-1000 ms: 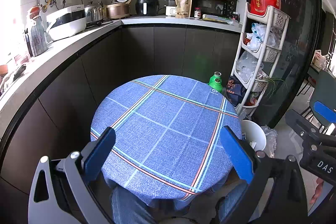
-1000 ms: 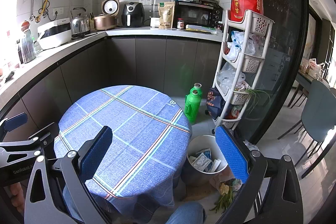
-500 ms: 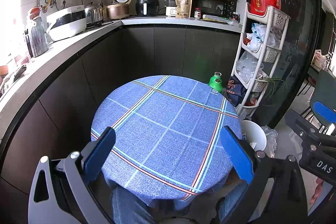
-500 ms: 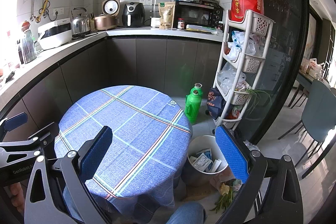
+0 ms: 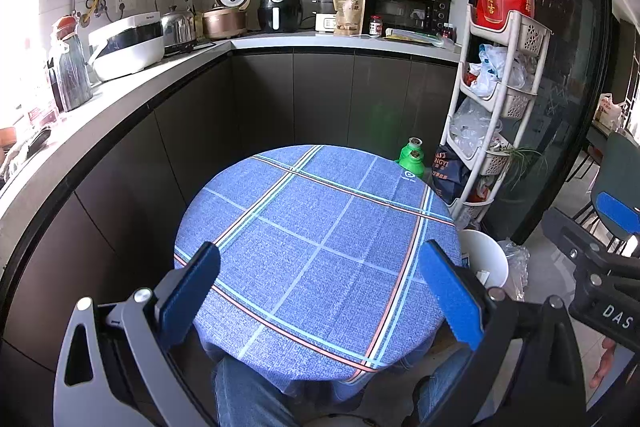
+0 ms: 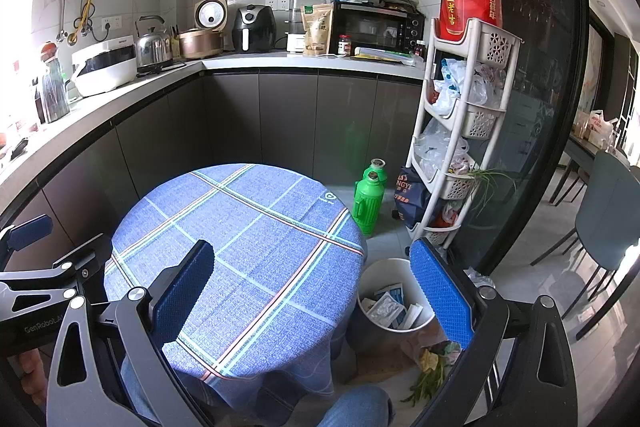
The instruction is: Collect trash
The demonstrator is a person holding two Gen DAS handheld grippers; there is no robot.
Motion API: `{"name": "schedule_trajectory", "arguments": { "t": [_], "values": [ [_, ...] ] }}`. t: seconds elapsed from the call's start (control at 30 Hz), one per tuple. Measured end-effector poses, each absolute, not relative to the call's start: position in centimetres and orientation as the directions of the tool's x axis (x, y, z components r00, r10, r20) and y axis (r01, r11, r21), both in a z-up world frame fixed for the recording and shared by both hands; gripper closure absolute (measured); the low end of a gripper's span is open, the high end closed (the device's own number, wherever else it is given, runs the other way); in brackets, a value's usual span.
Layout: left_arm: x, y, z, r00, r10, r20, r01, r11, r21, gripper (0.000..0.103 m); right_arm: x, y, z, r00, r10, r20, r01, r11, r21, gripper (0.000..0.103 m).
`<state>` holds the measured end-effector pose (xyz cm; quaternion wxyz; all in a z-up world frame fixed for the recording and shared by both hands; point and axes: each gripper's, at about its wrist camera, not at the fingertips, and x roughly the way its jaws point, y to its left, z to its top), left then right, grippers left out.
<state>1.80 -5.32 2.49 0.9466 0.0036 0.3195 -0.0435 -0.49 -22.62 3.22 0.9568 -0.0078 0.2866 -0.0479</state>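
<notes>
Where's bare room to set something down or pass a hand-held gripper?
The whole top of the round table's blue plaid cloth is bare, edge to edge. The floor right of it is crowded: white waste bin holding packets, green scraps beside it, green plastic flask and white tiered basket rack behind. The grey countertop is packed with appliances.

Bin: in the left wrist view, its near side and contents sit behind the round table.
Green flask: only its top clears the table's far edge.
Person's knees: cut off by the bottom edge, below the table.
Floor scraps: beside the bin, too blurred to identify.
</notes>
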Motion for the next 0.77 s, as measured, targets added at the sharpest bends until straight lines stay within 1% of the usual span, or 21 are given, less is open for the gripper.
{"name": "schedule_trajectory", "arguments": {
  "t": [0.77],
  "values": [
    [2.00,-5.18,2.50,0.790,-0.103,-0.604,0.102,0.994,-0.037,0.004,-0.43,-22.25,3.23,0.831,-0.097,-0.548,0.089,0.995,-0.042,0.009]
  ]
}}
